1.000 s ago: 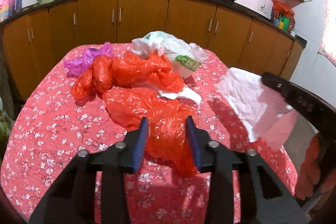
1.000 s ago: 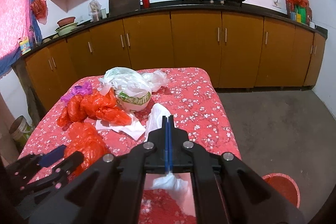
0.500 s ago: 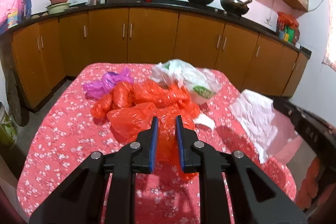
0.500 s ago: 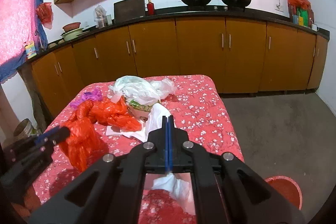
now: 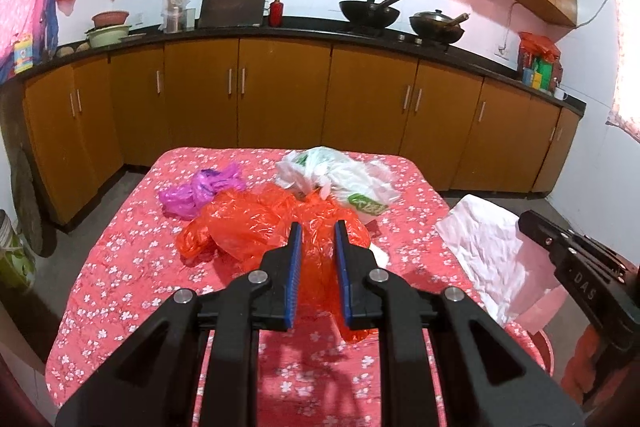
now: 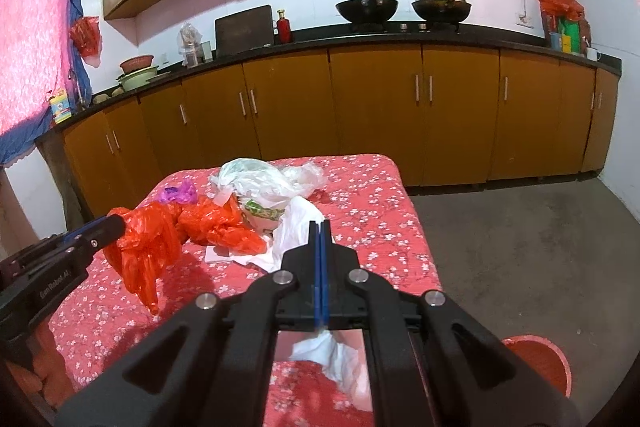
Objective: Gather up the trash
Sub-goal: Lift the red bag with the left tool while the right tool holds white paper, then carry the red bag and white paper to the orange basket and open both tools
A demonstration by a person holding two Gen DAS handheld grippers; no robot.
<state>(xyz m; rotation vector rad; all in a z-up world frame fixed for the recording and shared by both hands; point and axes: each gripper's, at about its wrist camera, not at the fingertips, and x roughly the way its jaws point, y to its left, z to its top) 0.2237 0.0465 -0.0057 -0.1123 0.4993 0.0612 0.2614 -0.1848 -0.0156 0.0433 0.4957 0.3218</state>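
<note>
While orange bag [image 6: 144,251] hangs from left claw [image 5: 316,239], purple bag [image 5: 200,189] behind

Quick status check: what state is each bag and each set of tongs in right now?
Left tongs: just closed on the orange bag.
Orange bag: gripped, hanging off the table.
Right tongs: shut on the white bag.
White bag: held up, crumpled.
Second orange bag: lying loose on the tablecloth.
Purple bag: lying crumpled, untouched.
Printed white bag: lying bunched, untouched.
</note>
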